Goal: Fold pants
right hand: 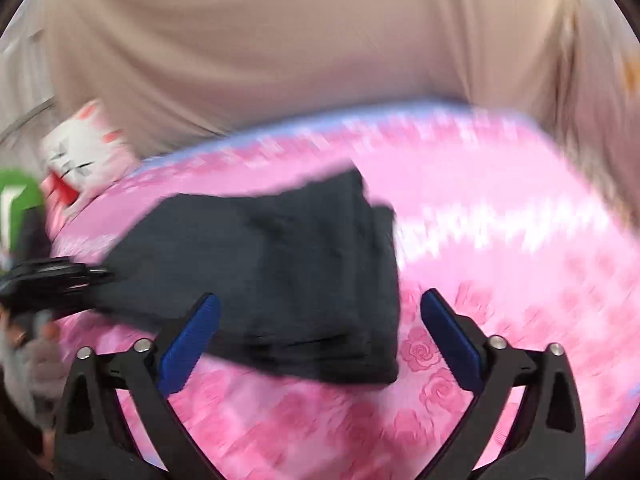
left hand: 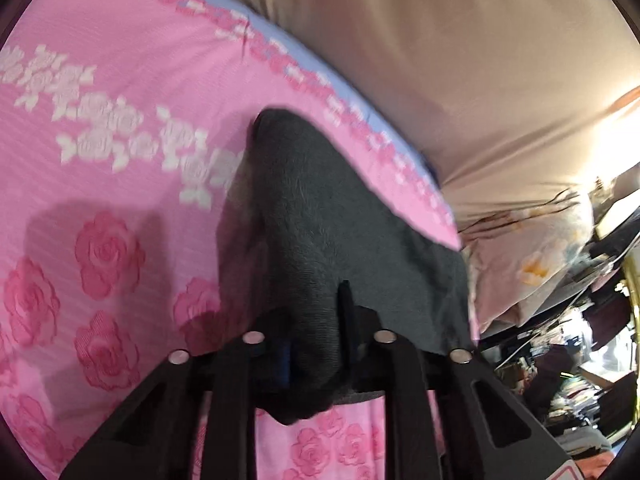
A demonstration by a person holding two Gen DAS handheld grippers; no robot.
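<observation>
Dark grey pants (right hand: 280, 272) lie folded in layers on a pink rose-patterned bedsheet (right hand: 500, 280). My right gripper (right hand: 320, 344) stands open just above them. Its blue pads (right hand: 192, 344) are spread wide and the near edge of the stack lies between them, unpressed. In the left wrist view a bunched part of the pants (left hand: 320, 220) rises from the sheet into my left gripper (left hand: 316, 340), which is shut on the cloth. The right wrist view shows that left gripper (right hand: 52, 280) at the pants' left end, with a hand (right hand: 36, 360) behind it.
A beige fabric wall (left hand: 440, 60) runs along the far side of the bed. A white cat plush (right hand: 84, 148) and a green object (right hand: 16, 196) sit at the bed's left corner. To the right are a floral pillow (left hand: 532, 260) and cluttered shelves (left hand: 580, 340).
</observation>
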